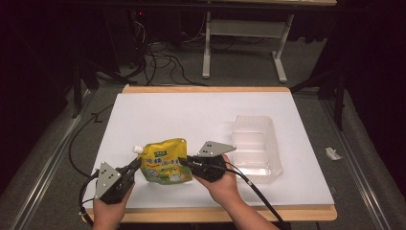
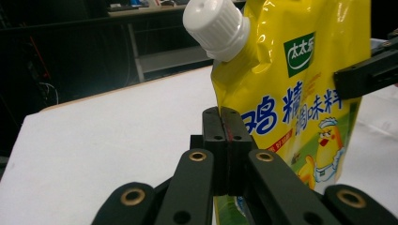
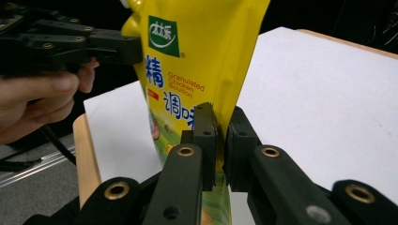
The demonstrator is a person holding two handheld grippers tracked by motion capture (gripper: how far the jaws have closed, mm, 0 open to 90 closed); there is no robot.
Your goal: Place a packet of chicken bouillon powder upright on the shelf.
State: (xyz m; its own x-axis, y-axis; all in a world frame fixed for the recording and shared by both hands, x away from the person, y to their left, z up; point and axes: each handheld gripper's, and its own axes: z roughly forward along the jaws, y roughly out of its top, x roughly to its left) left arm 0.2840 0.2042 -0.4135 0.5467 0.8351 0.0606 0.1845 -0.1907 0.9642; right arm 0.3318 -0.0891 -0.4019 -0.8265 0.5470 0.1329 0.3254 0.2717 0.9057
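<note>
Two claws hold one yellow spout pouch [image 1: 165, 162] upright above the near edge of the white desk [image 1: 201, 115]. Left claw [image 1: 135, 164] is clenched on the pouch's edge below the white cap [image 2: 216, 27]; right claw [image 1: 184, 161] is clamped on the opposite edge. A clear plastic tray [image 1: 256, 148] lies to the right. For a sound hold, both claws should grip the flat seams and move together, so the pouch neither twists nor sags. Print reads "Granulated Chicken Bouillon", with Chinese characters, a green logo and a cartoon chicken.
</note>
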